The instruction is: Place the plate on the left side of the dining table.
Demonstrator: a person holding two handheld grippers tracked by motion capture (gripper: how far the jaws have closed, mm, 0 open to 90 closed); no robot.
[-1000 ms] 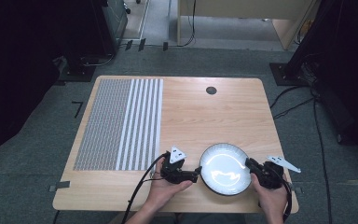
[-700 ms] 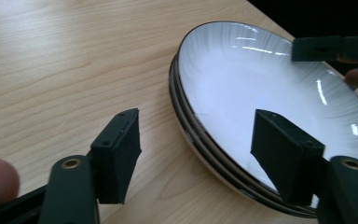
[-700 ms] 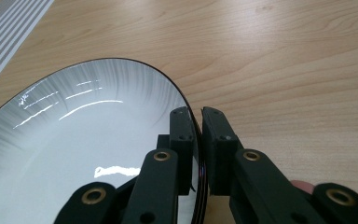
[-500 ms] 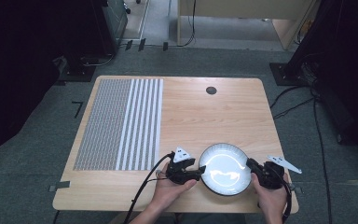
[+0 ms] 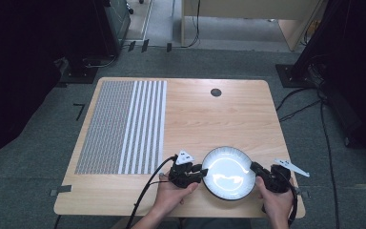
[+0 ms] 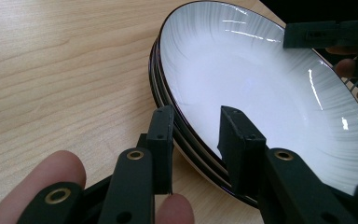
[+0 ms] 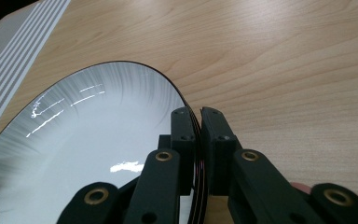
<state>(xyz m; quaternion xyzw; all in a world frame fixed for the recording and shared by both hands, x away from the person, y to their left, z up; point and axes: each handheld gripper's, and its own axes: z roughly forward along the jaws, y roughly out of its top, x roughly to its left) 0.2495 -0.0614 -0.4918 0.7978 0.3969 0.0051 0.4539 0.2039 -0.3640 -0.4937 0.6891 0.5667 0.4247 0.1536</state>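
The plate (image 5: 228,171) is glossy white inside, with fine grey streaks fanning in from the edge, and its rim is a thin black line; in the left gripper view its underside (image 6: 168,112) shows dark with thin lighter bands. The table (image 5: 209,119) is pale wood with a light brown grain. The mat (image 5: 124,126) on it is grey, finely dotted on one part and striped grey and white on the other. Both grippers are black with brass-coloured rivets.

left tongs (image 5: 201,171): jaws just closing, gap remains | right tongs (image 5: 256,168): clamped, hand steady
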